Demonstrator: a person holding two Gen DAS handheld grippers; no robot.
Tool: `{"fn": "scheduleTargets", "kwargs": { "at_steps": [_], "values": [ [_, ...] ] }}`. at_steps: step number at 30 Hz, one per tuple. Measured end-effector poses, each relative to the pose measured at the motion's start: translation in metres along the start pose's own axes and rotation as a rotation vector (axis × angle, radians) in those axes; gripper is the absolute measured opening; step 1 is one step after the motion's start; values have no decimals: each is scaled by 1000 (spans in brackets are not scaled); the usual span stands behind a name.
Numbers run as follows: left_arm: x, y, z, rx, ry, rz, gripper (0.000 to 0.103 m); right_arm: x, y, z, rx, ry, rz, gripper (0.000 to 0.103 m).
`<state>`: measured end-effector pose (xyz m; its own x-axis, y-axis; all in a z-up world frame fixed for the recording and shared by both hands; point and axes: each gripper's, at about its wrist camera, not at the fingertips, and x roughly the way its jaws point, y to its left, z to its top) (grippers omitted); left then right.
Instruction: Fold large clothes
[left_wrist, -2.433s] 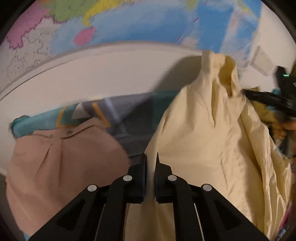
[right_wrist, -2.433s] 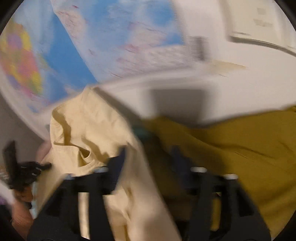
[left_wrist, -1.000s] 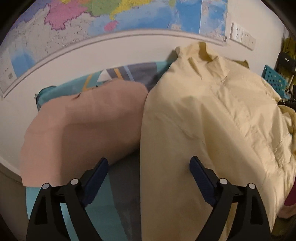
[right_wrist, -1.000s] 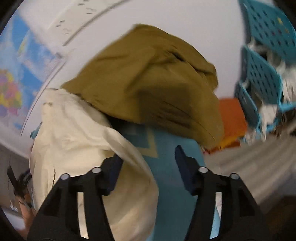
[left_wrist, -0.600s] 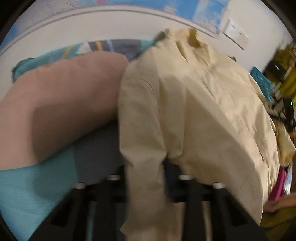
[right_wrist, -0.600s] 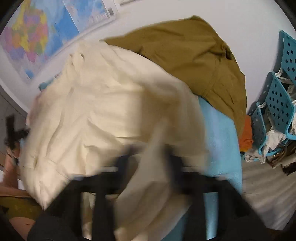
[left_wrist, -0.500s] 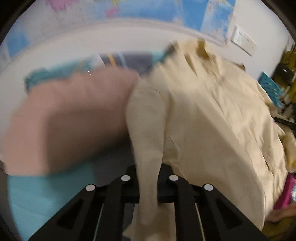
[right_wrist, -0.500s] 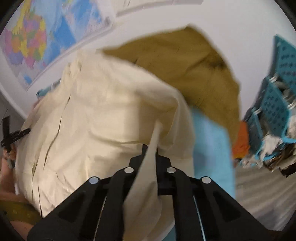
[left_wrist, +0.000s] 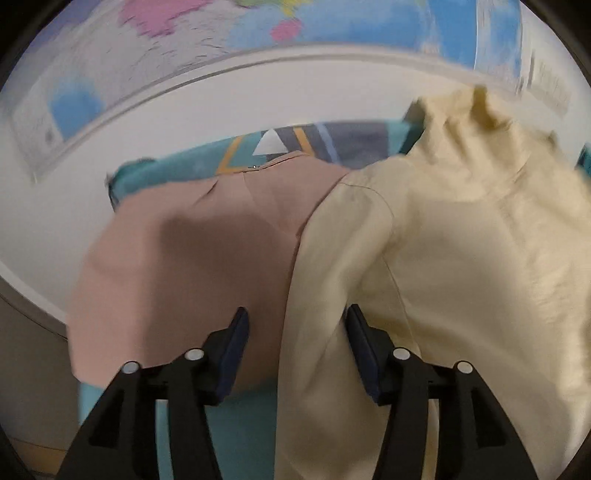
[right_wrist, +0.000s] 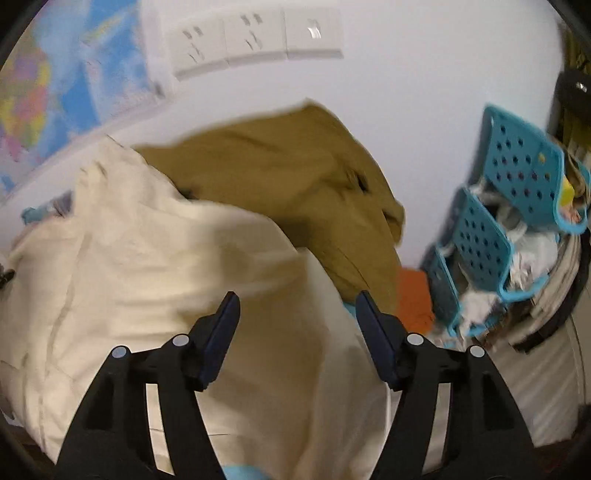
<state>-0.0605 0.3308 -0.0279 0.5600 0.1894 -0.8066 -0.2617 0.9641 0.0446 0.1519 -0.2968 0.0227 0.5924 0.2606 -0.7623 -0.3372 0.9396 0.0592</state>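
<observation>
A cream shirt (left_wrist: 461, 266) lies spread on the teal cover, collar toward the wall. One folded-in sleeve (left_wrist: 317, 332) runs down between the jaws of my left gripper (left_wrist: 295, 314). Those jaws are opening and the pads stand off the cloth. In the right wrist view the same cream shirt (right_wrist: 155, 266) fills the left and middle. My right gripper (right_wrist: 298, 297) hovers over its folded edge. Its jaws are opening too, with cloth lying under the gap and not pinched.
A pink garment (left_wrist: 192, 258) lies left of the shirt on the teal cover (left_wrist: 243, 424). An olive garment (right_wrist: 295, 184) is heaped behind the shirt. Blue perforated baskets (right_wrist: 491, 236) full of clutter stand at the right. The wall carries a map (left_wrist: 258, 37) and sockets (right_wrist: 255, 40).
Half a second ago each gripper was shut on a fold of the cream shirt. Both have since opened and let the cloth drop onto the shirt.
</observation>
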Motion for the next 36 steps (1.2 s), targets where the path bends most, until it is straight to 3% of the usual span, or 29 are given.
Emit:
{"fn": "scheduleTargets", "kwargs": {
  "at_steps": [1, 5, 9, 10, 12, 14, 16, 19, 21, 22, 23, 24, 25, 27, 29, 32, 36],
  "values": [
    [-8, 5, -5, -16, -12, -20, 75, -12, 4, 2, 9, -42, 9, 72],
    [-51, -2, -33, 37, -78, -78, 77, -50, 39, -5, -64, -141, 176, 74],
    [-49, -29, -58, 122, -25, -87, 77, -63, 114, -30, -249, -103, 365, 80],
    [-41, -34, -65, 143, 1, -46, 74, -61, 133, -41, -299, -79, 397, 80],
    [-29, -30, -68, 124, 22, -40, 53, -55, 166, -58, -377, -40, 442, 80],
    [-29, -21, -66, 75, 10, -28, 16, -49, 202, -79, -468, 2, 491, 80],
    [-33, -10, -53, 34, -3, 58, 6, -44, 225, -89, -533, 11, 495, 80],
    [-51, 18, -29, -36, -68, 120, 6, -37, 241, -94, -542, 29, 544, 80],
    [-62, 33, -15, -81, -94, 95, 13, -33, 244, -93, -533, 28, 548, 80],
    [-60, 30, -9, -63, -88, 152, 30, -31, 245, -92, -524, 31, 552, 80],
    [-56, 25, -10, -42, -73, 224, 54, -33, 242, -93, -518, 31, 550, 80],
    [-47, 15, -10, 1, -48, 347, 60, -33, 243, -94, -513, 34, 550, 80],
    [-43, 9, -13, 34, -35, 404, 61, -35, 242, -96, -518, 36, 556, 80],
    [-44, -1, -22, 49, -46, 432, 62, -42, 241, -104, -540, 31, 542, 80],
    [-64, -9, -34, 35, -112, 366, 63, -49, 238, -111, -561, 31, 521, 80],
    [-114, -22, -57, 51, -261, 113, 75, -60, 232, -120, -565, 37, 532, 80],
    [-147, -78, -94, 247, -348, -4, 78, -75, 240, -145, -656, 59, 559, 83]
  ]
}}
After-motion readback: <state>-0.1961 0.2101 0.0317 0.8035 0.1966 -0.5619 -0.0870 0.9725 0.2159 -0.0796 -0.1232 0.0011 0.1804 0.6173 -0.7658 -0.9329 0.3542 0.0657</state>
